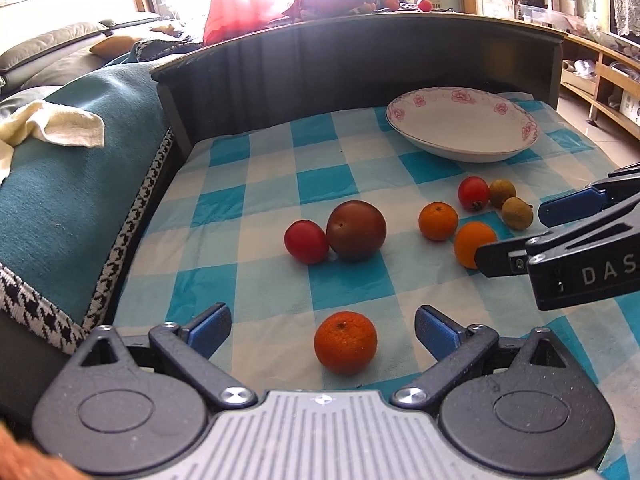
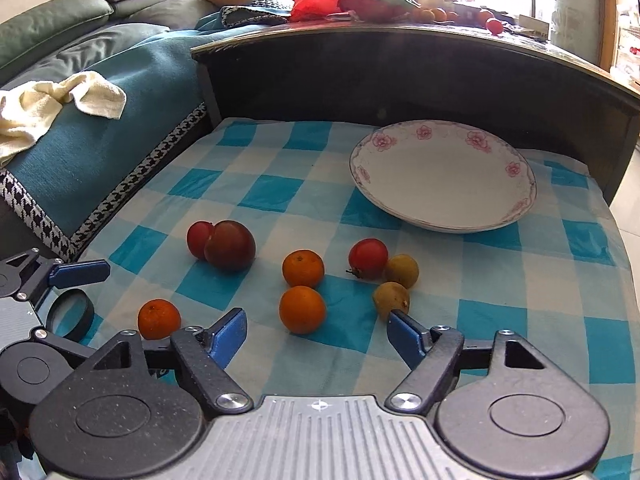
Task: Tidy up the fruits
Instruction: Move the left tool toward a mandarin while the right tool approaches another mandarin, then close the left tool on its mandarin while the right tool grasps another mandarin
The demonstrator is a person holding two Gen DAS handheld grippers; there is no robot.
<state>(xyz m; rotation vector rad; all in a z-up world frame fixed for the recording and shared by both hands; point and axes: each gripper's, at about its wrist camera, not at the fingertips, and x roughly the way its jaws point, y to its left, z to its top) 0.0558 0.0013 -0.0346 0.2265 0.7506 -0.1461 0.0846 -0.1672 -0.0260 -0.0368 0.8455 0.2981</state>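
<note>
Left gripper [image 1: 323, 326]: jaws spread wide, grasping nothing. A small orange [image 1: 345, 342] sits on the checked cloth [image 1: 256, 280] between its blue pads [image 1: 210, 326], clear of both.

Right gripper [image 2: 316, 330]: jaws likewise released, empty. A second orange [image 2: 302, 309] lies just ahead of the gap between its fingers; a yellow-brown fruit [image 2: 391, 298] sits touching or nearly touching the right fingertip — cannot tell which.

Fruit layout, right wrist view:
- third orange [image 2: 303, 268] just behind the second one
- red fruit [image 2: 368, 258] beside another yellow-brown fruit [image 2: 402, 270], touching or nearly so
- large dark red-brown fruit [image 2: 230, 245] pressed against a smaller red one [image 2: 199, 239], well to the left of the others

White plate [image 2: 442, 216] with pink flower rim stands at the far right of the cloth — nothing on it; all the fruit lies on the cloth in front of it.

A dark wooden ledge [image 2: 360, 64] runs behind the cloth. A teal blanket [image 2: 104, 120] with a cream towel [image 2: 60, 100] on it lies to the left.
</note>
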